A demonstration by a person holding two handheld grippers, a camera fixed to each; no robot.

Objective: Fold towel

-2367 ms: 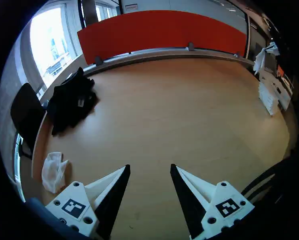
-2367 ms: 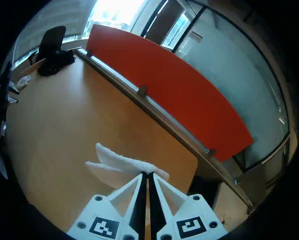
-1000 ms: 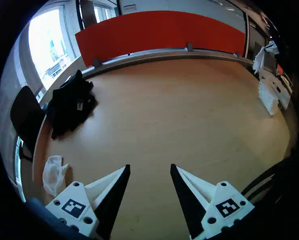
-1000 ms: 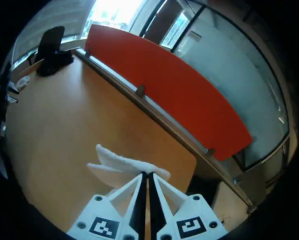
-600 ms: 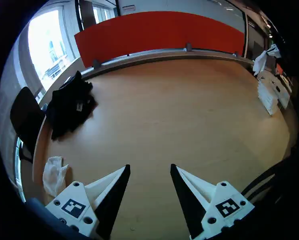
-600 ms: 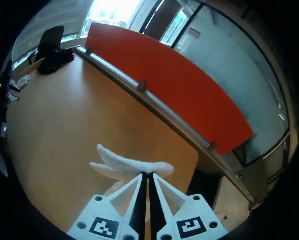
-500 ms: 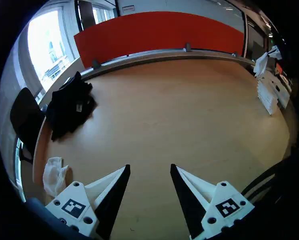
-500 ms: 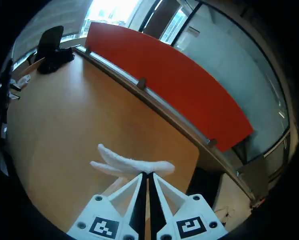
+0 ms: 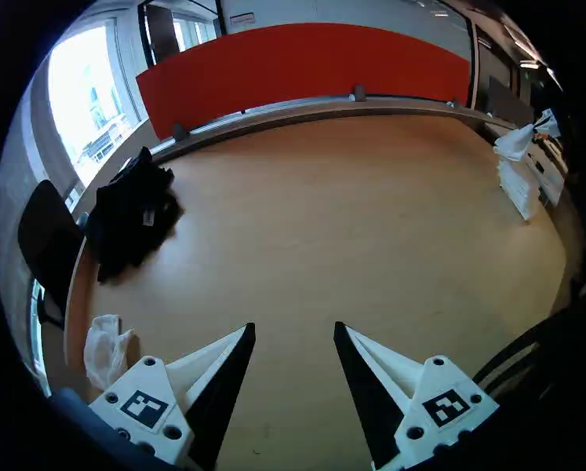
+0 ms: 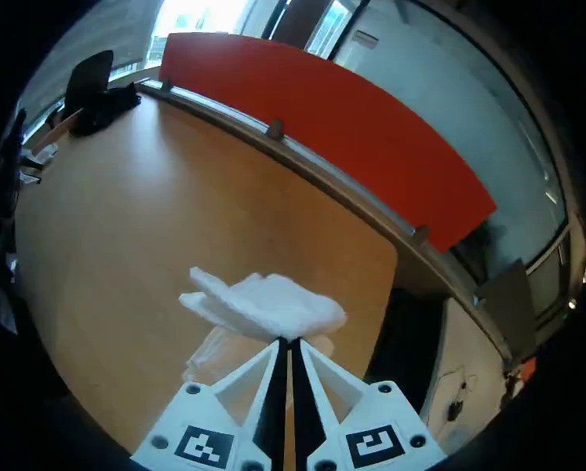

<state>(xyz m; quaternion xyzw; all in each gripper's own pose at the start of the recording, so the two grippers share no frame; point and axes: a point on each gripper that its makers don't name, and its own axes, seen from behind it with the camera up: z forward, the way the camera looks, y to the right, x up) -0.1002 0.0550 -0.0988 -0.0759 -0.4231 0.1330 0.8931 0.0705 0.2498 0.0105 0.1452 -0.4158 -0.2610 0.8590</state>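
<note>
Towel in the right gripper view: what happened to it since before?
The right hand-held gripper, shut on the white towel, lifted it and tipped downward, so the towel's top and the white pile beneath now show. The left hand-held gripper stayed open above the table.
</note>
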